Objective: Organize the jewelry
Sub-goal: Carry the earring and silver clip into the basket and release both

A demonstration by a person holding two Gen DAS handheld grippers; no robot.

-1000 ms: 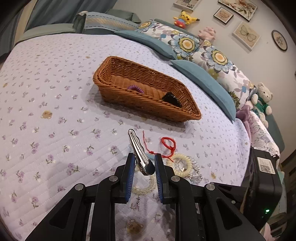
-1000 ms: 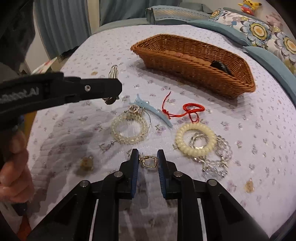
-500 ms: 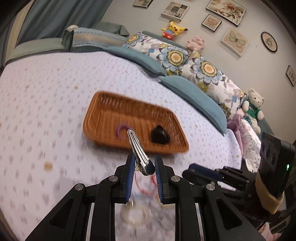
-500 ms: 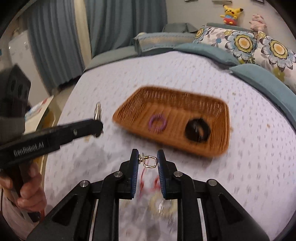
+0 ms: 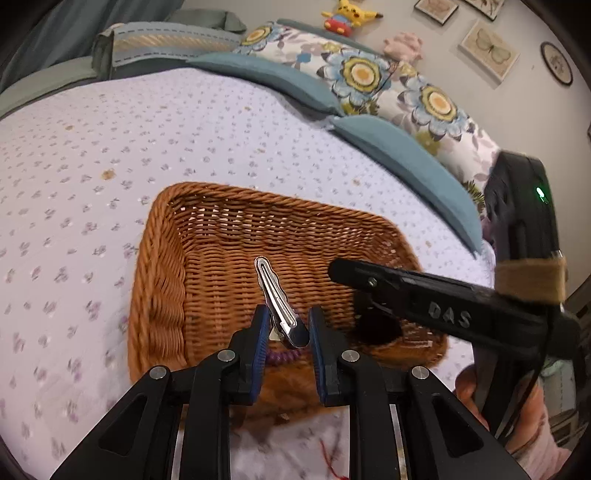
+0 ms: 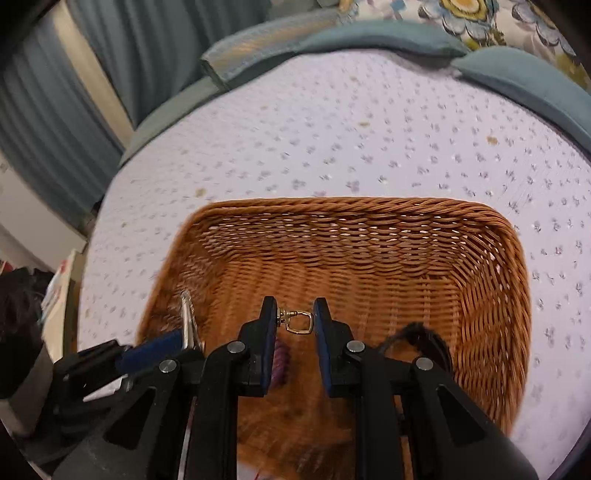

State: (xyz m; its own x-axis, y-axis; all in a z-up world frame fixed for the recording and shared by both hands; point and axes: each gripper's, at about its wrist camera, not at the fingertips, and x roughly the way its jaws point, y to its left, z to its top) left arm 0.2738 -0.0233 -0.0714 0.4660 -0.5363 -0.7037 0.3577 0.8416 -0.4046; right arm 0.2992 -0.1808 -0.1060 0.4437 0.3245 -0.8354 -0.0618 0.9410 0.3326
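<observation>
Both grippers have moved from the bedspread to above the wicker basket (image 6: 369, 236) — left gripper (image 5: 285, 328) pinching a silver hair clip (image 5: 275, 295), right gripper (image 6: 294, 323) nearly closed on a gold clasp (image 6: 297, 322) — so both pieces appear ready for release.

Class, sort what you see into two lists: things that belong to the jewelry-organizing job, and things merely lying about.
Belongs to the job:
wicker basket
silver hair clip in left gripper
gold clasp in right gripper
purple hair tie
black hair tie

Lying about:
floral pillows
Pikachu plush
framed pictures
</observation>
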